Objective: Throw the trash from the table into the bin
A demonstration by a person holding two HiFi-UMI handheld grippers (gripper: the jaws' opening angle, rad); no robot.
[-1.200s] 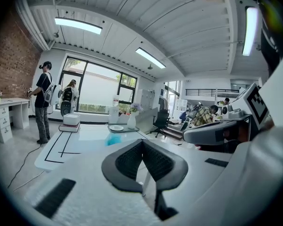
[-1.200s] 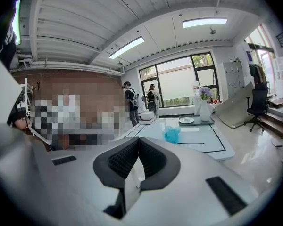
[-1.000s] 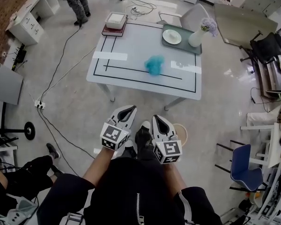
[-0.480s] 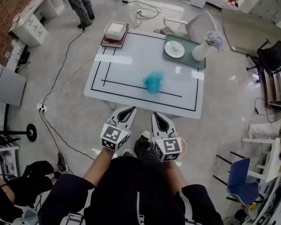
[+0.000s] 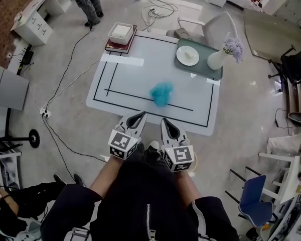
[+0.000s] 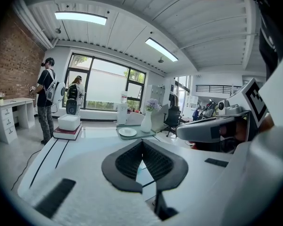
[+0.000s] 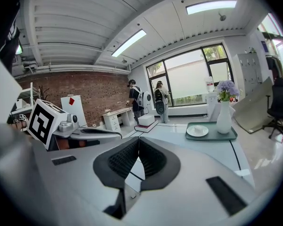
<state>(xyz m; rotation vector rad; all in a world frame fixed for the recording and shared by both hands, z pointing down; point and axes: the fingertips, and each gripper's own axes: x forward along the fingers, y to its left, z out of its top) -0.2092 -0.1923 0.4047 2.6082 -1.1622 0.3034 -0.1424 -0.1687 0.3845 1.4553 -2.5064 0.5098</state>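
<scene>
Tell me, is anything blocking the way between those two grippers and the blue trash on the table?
Nothing visible does. The trash lies on bare table near its front edge, just ahead of the left gripper and right gripper; tray and books sit at the far end.

A crumpled teal wad, a green tray and a book are borne by the white, black-lined table.

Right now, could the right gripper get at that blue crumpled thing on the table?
Probably yes. The blue trash lies on the near half of the table, just ahead of the right gripper, with nothing between. Its jaws are shut and would have to open first.
</scene>
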